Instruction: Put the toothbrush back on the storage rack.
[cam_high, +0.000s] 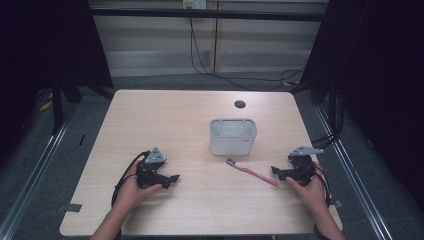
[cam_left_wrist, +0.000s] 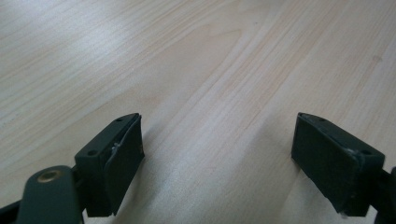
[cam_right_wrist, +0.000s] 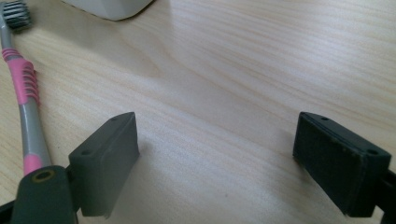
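- While both hands rest low on the wooden table (cam_high: 150, 115), the left gripper (cam_high: 172, 178) sits at the near left, its jaws spread wide over bare wood.
- At the near right, the right gripper (cam_high: 275, 171) also has its jaws wide apart, holding nothing.
- A pink and grey toothbrush (cam_high: 251, 172) lies flat between the grippers, its handle end just beside the right gripper.
- Bristles point toward a white holder (cam_high: 232, 136), which stands just behind it, near the table's middle.
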